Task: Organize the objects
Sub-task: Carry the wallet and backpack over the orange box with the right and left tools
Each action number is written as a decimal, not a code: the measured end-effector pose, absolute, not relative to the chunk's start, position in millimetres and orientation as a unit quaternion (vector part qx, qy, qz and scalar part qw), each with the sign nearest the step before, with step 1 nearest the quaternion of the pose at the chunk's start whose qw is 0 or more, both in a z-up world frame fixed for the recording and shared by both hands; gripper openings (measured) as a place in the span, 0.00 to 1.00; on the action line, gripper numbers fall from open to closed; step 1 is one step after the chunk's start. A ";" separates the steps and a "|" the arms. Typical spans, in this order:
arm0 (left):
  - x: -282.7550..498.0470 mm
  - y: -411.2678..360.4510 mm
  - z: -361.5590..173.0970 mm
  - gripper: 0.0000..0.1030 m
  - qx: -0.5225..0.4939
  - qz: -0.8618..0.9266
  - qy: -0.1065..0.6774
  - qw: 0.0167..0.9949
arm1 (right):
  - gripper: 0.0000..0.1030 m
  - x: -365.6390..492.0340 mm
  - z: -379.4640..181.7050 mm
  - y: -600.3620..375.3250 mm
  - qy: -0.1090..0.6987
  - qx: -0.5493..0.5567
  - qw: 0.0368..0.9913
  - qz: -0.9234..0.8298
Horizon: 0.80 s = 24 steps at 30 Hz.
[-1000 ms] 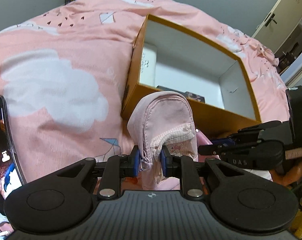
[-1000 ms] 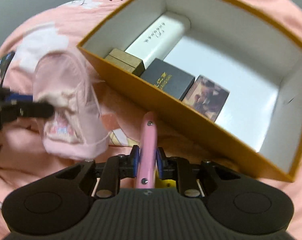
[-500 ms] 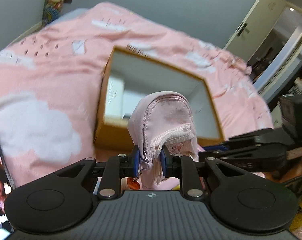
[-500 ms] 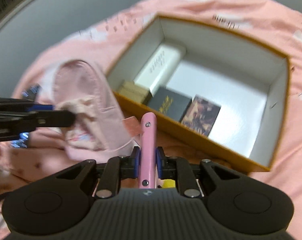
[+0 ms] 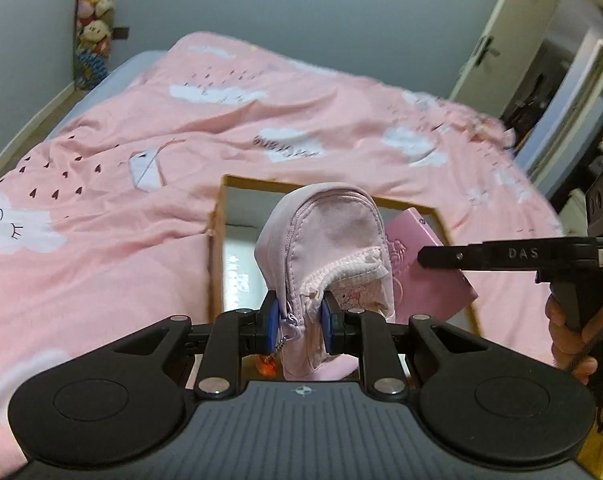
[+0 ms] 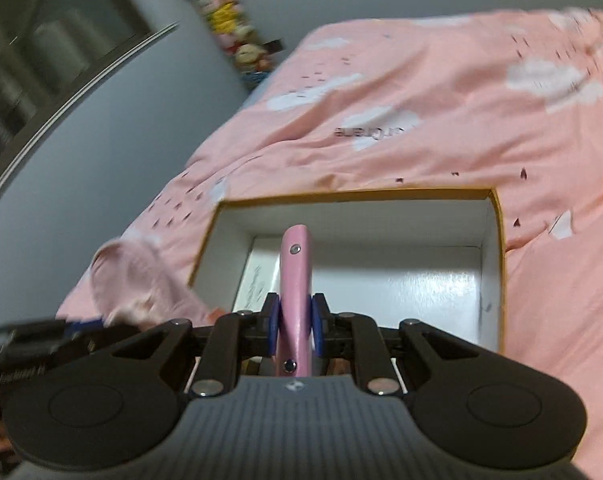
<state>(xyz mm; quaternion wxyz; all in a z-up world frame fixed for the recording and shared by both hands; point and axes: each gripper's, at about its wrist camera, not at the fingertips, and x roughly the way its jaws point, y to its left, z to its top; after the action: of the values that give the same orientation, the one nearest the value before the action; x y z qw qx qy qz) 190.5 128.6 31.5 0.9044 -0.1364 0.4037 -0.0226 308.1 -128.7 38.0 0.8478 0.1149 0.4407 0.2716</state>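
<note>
Left tool [image 5: 299, 322] pinches a small pink zip pouch [image 5: 325, 248] by its lower edge, holding it upright in the air above the near rim of an open orange cardboard box [image 6: 497, 240] with a white interior. Right tool [image 6: 295, 326] is clamped on a flat pink case [image 6: 296, 280], held edge-on over the box's opening; from the left wrist view the case [image 5: 425, 264] sits just beside the pouch. A white carton [image 6: 257, 280] lies inside the box along its left wall. Beneath it all spreads a pink bed cover [image 5: 101, 208] printed with white clouds, and plush toys [image 5: 93, 12] hang on the grey wall behind.
</note>
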 end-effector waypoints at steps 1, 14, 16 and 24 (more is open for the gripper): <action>195.3 131.0 29.7 0.23 -0.132 -0.020 0.408 0.903 | 0.17 318.9 29.4 -125.9 0.445 0.127 0.845 0.266; 251.0 134.1 3.4 0.23 -0.074 -0.013 0.466 0.882 | 0.17 400.6 -67.3 -79.6 0.502 0.211 0.800 0.252; 255.4 134.9 4.2 0.23 -0.069 -0.013 0.468 0.881 | 0.17 406.7 -77.2 -76.8 0.509 0.231 0.786 0.265; 272.5 130.2 0.6 0.23 -0.071 -0.035 0.479 0.874 | 0.17 409.5 -76.0 -88.7 0.513 0.242 0.781 0.262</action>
<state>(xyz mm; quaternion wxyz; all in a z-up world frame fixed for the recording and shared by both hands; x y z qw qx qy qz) 272.6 130.2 0.6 0.8741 -0.0706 0.4793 -0.0355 409.5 -88.7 -76.0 0.7807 0.2418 0.5132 0.2620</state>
